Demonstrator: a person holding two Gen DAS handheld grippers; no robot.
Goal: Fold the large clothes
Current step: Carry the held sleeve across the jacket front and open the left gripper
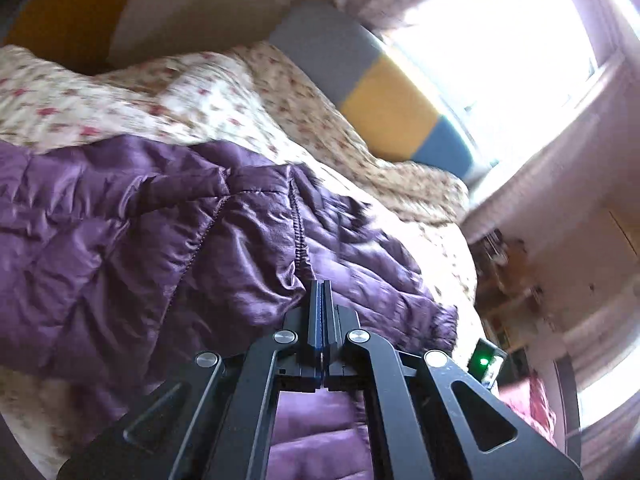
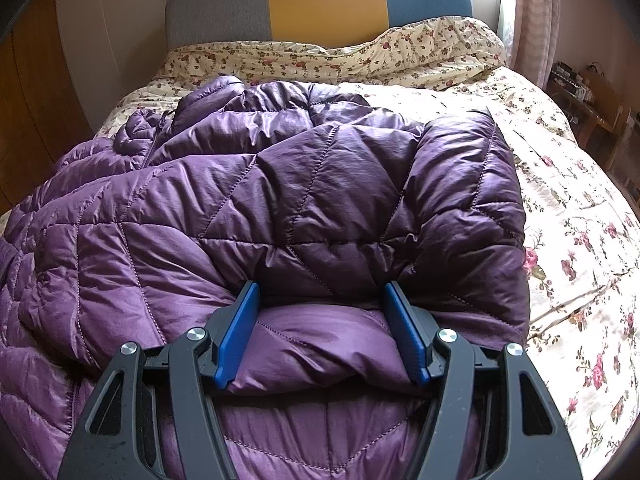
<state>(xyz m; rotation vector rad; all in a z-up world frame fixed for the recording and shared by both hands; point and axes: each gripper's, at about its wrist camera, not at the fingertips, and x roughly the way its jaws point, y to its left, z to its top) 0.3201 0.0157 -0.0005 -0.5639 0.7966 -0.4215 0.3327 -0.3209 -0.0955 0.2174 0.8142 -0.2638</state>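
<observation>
A large purple quilted puffer jacket [image 2: 280, 184] lies on a bed, partly folded over itself. In the right wrist view my right gripper [image 2: 322, 290] is open, its blue pads [image 2: 240, 328] on either side of a thick puffy fold of the jacket at its near edge. In the left wrist view the jacket [image 1: 120, 232] lies crumpled with an elastic seam running toward my left gripper [image 1: 321, 282]. The left jaws are pressed together at the edge of the fabric; whether cloth is pinched between them is not clear.
The bed carries a cream floral quilt [image 2: 568, 216]. A grey, yellow and blue headboard [image 2: 324, 0] stands at the far end. A bright window [image 1: 500, 40] with a curtain is on the right. Wooden furniture [image 2: 592, 104] with small items stands beside the bed.
</observation>
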